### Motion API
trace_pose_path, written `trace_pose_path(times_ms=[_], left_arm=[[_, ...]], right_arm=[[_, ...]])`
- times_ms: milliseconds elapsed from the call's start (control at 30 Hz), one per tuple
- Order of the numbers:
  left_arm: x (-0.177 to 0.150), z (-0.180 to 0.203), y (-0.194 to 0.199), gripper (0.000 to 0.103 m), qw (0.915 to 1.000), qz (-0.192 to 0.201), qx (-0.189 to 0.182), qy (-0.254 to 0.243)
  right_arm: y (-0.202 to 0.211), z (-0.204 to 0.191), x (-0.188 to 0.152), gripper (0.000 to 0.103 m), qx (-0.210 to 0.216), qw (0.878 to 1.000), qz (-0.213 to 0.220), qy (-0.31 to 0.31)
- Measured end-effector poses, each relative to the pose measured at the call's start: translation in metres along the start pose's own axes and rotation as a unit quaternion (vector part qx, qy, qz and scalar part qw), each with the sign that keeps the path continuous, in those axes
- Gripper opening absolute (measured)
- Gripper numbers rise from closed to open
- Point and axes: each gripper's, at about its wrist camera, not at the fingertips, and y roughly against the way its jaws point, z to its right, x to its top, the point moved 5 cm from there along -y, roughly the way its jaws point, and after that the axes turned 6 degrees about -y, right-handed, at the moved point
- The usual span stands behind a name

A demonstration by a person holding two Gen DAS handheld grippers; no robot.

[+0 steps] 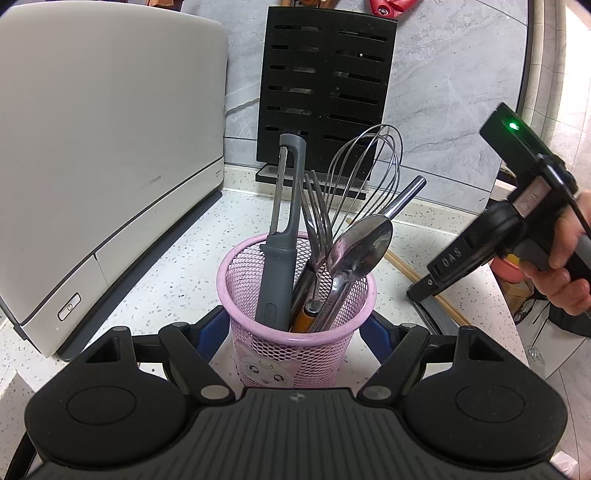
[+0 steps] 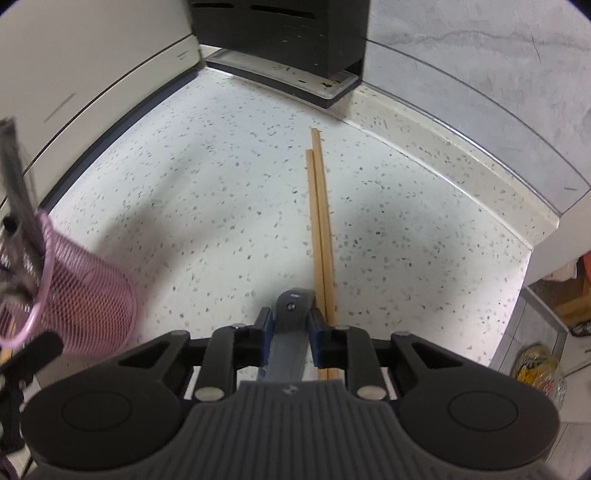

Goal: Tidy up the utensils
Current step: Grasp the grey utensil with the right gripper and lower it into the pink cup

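Chopsticks (image 2: 320,221), two slim wooden sticks, lie side by side on the speckled white desk (image 2: 221,184), pointing toward the black slotted knife block (image 2: 280,33) at the wall. The right hand-held gripper (image 2: 290,317) points steeply down at their near ends, its blue-padded jaws drawn narrow around its own grey centre piece; the sticks run just outside the right finger (image 2: 317,332), touching or nearly so, not between the pads. On the left, the wide-spread left hand-held gripper (image 1: 295,332) straddles a pink wire-mesh cup (image 1: 295,295) with a cartoon face; whether the pads press its sides is hidden. Standing in the cup: a grey peeler (image 1: 284,221), a fork (image 1: 314,218), a shiny spoon (image 1: 360,243), a wire whisk (image 1: 369,166) and a metal straw (image 1: 406,195). A glossy white appliance (image 1: 103,147) fills the left side.
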Motion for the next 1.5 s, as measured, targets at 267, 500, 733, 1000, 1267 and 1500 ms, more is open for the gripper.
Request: trace_pose_path(times_ms=[267, 500, 733, 1000, 1267, 1500], left_arm=[[0.0, 0.0, 0.0, 0.089, 1.0, 0.0, 0.0, 0.0], [0.0, 0.0, 0.0, 0.089, 1.0, 0.0, 0.0, -0.001], [0.0, 0.0, 0.0, 0.089, 1.0, 0.0, -0.001, -0.001], [0.001, 0.001, 0.0, 0.089, 1.0, -0.002, -0.001, -0.002], [0.0, 0.0, -0.001, 0.089, 1.0, -0.003, -0.001, -0.003], [0.001, 0.0, -0.001, 0.089, 1.0, -0.003, -0.001, -0.003]], right_arm=[[-0.012, -0.01, 0.005, 0.021, -0.024, 1.0, -0.006, 0.007], [-0.01, -0.014, 0.0, 0.02, -0.027, 0.999, 0.003, 0.027], [0.009, -0.017, -0.002, 0.02, -0.011, 0.999, 0.023, 0.036], [0.051, -0.023, -0.013, 0.019, 0.023, 0.996, 0.071, 0.045], [0.109, -0.035, -0.028, 0.018, 0.05, 0.983, 0.161, 0.073], [0.174, -0.058, -0.035, 0.018, 0.103, 0.96, 0.241, 0.102]])
